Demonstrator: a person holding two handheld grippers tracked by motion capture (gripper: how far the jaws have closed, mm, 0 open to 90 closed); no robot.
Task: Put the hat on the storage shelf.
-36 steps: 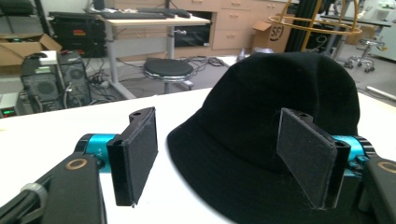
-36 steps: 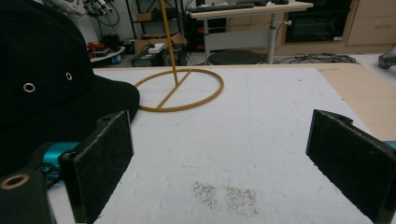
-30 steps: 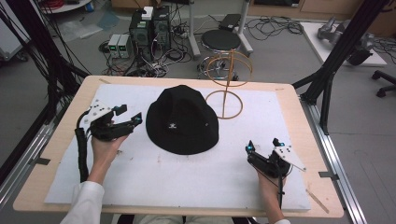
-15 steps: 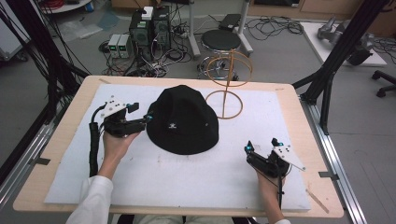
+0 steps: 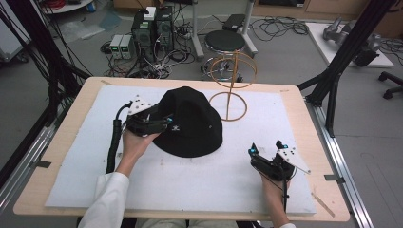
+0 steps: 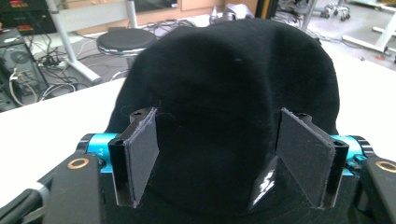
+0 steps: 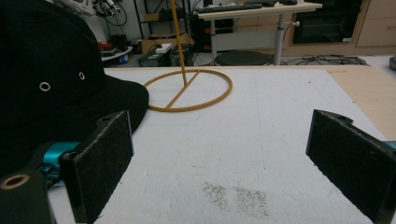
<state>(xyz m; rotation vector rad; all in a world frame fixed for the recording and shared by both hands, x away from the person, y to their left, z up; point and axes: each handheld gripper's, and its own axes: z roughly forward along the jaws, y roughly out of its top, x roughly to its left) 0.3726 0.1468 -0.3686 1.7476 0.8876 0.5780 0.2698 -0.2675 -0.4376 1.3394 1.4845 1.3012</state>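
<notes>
Seen from above: a wooden table [image 5: 294,102] w/ a white mat [image 5: 199,185] on top. A black hat [image 5: 192,121] lies crown-up on the mat, a bit toward 11 o'clock from the mat's centre. Just beside it, at its 1 o'clock, stands a thin yellow wire stand [image 5: 229,88]: a flat ring base, an upright rod, a wire hoop on top. The stand is bare.

What changed: a second ago the left gripper [image 5: 161,124] was at the hat's 9 o'clock w/ a gap between them. Half a sec. ago it reached the brim. Now its jaws are over the brim, against the left side of the crown. In the left gripper view the two pads [image 6: 140,154] are spread, one each side of the lower crown, w/ a small white logo [image 6: 262,185] near the right pad. Not yet pinching; whether they touch the fabric can't be told.

The right gripper [image 5: 267,148] hasn't moved: rests on the mat at the hat's 4 o'clock, well apart, jaws wide open, holding nothing.

Likely meaning: the reach is done, approx. at the grasp point. Next probably closing on the crown, then lifting the hat toward the stand.
</notes>
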